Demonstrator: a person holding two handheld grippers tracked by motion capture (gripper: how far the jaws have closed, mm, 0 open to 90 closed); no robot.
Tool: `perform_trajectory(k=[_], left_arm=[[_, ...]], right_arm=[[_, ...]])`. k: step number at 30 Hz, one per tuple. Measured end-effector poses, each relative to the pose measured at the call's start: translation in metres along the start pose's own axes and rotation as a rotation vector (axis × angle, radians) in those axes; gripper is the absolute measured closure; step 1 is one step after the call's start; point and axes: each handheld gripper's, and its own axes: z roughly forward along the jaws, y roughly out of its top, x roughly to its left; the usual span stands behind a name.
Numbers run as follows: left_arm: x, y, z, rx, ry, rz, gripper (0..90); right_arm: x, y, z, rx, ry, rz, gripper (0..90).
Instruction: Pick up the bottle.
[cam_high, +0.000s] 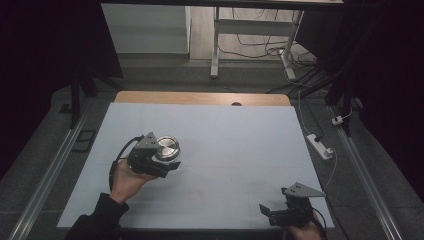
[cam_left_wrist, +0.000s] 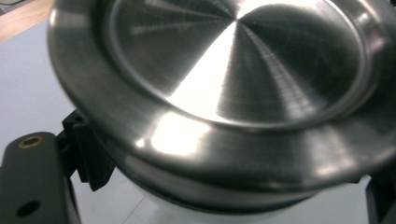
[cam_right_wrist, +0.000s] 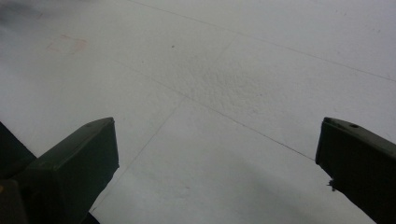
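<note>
Steel, brushed and shiny: one round lidded container (cam_high: 167, 148) sits left of the tabletop's (cam_high: 240, 140) centre, clamped in the left gripper (cam_high: 165, 162); its lower body is hidden beneath the lid's flange; one right gripper (cam_high: 272, 212) rests at the near right corner, jaws apart, holding nothing.

No readable text, label, brand, number or sign anywhere; steel lid (cam_left_wrist: 224, 93) bare of markings, white table sheet (cam_high: 240, 145) carries faint unlettered red square outline
</note>
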Motion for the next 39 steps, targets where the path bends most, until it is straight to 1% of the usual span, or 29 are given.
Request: perform_trajectory(k=[3,5,18,30,32,33,35,38,39], left_arm=[[-0.002,0.006,0.005,-0.002,-0.011,0.006,15.0],[-0.003,0.01,0.009,-0.001,-0.019,0.019,14.9],[-0.013,0.033,0.029,-0.001,-0.067,0.061,15.0],[-0.024,0.049,0.044,-0.007,-0.116,0.088,15.0],[-0.026,0.052,0.047,-0.001,-0.122,0.103,15.0],[-0.028,0.053,0.048,-0.003,-0.127,0.103,15.0],[-0.03,0.055,0.051,0.002,-0.13,0.116,15.0],[-0.032,0.055,0.054,0.011,-0.137,0.124,15.0],[-0.032,0.054,0.054,0.01,-0.136,0.12,15.0]], right_arm=[[0.0,0.0,0.0,0.0,0.0,0.0,0.0],[0.0,0.0,0.0,0.001,0.0,0.0,0.0],[0.0,0.0,0.001,0.005,-0.001,0.004,0.0],[0.0,0.0,0.001,0.005,-0.003,0.005,0.0],[0.0,0.0,0.001,0.006,-0.003,0.004,0.0],[0.0,0.0,0.001,0.006,-0.003,0.003,0.0],[0.0,0.0,0.001,0.007,-0.002,0.003,0.0],[0.0,0.0,0.001,0.007,-0.003,0.001,0.0],[0.0,0.0,0.001,0.007,-0.002,-0.001,0.0]])
